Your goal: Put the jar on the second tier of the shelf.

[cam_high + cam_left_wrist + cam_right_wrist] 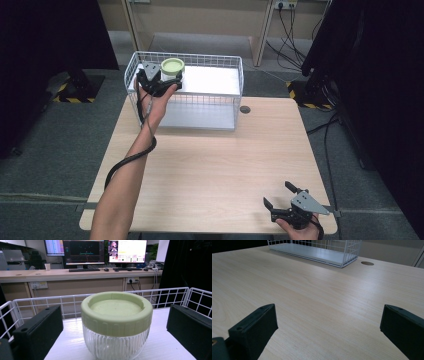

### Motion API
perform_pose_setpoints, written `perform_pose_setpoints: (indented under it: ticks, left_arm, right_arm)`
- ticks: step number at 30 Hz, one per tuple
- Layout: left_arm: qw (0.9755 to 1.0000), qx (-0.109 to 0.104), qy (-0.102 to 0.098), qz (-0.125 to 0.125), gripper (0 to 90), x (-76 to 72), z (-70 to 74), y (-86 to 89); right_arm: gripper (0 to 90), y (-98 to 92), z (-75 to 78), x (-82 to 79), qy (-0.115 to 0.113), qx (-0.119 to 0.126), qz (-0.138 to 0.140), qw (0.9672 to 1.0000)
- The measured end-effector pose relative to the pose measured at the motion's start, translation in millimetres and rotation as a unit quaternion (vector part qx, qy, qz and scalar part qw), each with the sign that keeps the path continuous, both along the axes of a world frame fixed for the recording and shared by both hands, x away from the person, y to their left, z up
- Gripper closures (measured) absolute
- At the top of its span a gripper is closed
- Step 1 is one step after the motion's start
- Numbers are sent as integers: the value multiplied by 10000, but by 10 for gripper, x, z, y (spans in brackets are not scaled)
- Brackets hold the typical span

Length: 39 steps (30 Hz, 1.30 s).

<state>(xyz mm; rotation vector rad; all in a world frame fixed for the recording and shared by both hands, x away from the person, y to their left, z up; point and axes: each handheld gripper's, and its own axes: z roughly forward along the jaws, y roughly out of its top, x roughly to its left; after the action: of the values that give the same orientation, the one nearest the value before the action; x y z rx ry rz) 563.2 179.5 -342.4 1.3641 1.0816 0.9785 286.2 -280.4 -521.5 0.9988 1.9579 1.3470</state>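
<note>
Reaching forward over the far left corner of the table [210, 165], I hold my left gripper [159, 82] at the white wire basket [227, 60], whose shelf top carries a glass jar [116, 342] with a pale green screw lid [116, 312]. The jar stands at the left end of that white shelf, near the basket's left rim. In the left gripper view my two black jaws stand wide on either side of the jar, with a clear gap of white shelf between each jaw and the ribbed glass, so I am touching nothing. I can read no label or brand on the jar or its lid. Beyond the basket, a desk carries monitors [105, 251] with lit screens, but their writing is too small to read. My right gripper [286, 197] sits at the near right corner of the table, held in my right hand [302, 231] at the near edge, its jaws spread wide over bare pale wood with nothing between them. A round cable hole [245, 109] lies near the table's far edge, just right of the basket.
</note>
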Motion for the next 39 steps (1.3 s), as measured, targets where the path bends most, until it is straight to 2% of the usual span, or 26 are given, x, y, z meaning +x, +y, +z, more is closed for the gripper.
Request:
perform_pose_setpoints:
  ticks: [24,39]
  left_arm:
    - [9996,185,-152,-121,5,-385,-116,255]
    - [9995,78,-225,-216,5,-594,-264,365]
  right_arm:
    - [14,5,0,0,8,-14,-16,10000]
    - [14,6,0,0,11,-28,-15,10000]
